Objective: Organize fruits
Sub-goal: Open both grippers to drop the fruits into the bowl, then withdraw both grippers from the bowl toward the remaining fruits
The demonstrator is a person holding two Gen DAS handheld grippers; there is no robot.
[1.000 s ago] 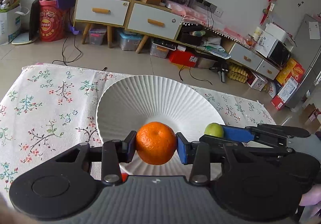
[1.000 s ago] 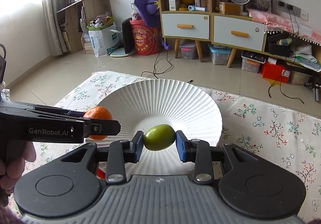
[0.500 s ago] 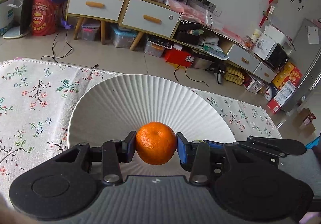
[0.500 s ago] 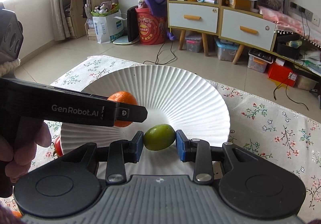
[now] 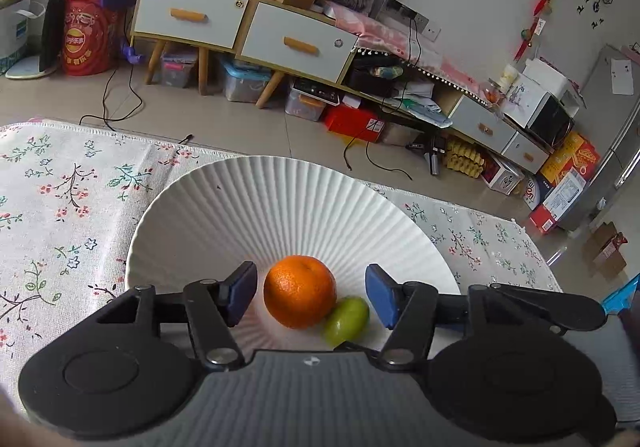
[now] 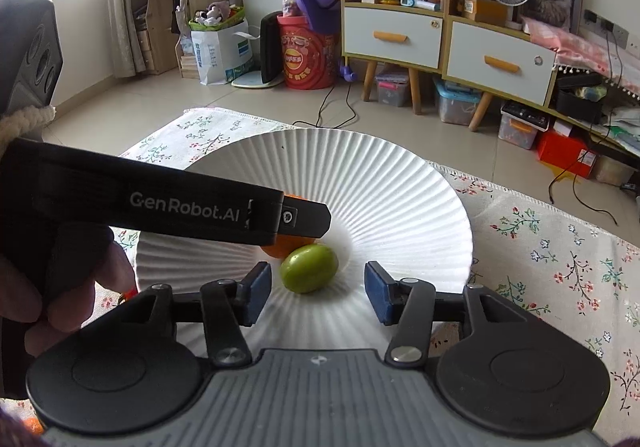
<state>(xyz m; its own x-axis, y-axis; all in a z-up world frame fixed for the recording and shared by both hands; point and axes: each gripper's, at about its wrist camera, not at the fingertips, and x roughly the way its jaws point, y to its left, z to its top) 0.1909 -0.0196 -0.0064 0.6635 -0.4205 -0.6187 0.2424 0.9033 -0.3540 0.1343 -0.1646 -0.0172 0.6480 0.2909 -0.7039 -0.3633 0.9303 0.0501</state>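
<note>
An orange (image 5: pixel 300 291) and a small green fruit (image 5: pixel 346 320) lie touching each other in the middle of the white ribbed plate (image 5: pixel 256 203). My left gripper (image 5: pixel 311 295) is open, its blue pads on either side of the orange without touching it. My right gripper (image 6: pixel 316 291) is open around the green fruit (image 6: pixel 309 273), pads apart from it. In the right wrist view the orange (image 6: pixel 280 243) is mostly hidden behind the left gripper's black body (image 6: pixel 168 203). The plate (image 6: pixel 400 199) sits on a floral cloth.
The floral tablecloth (image 5: pixel 60 207) spreads around the plate, also to the right in the right wrist view (image 6: pixel 560 259). A small red-orange item (image 6: pixel 130 293) peeks beside the plate's left rim. Beyond the table edge are floor, cabinets (image 5: pixel 248 23) and boxes.
Both grippers have opened and let go of their fruits. The orange and the green fruit now rest together on the plate, and both grippers sit lower over it.
</note>
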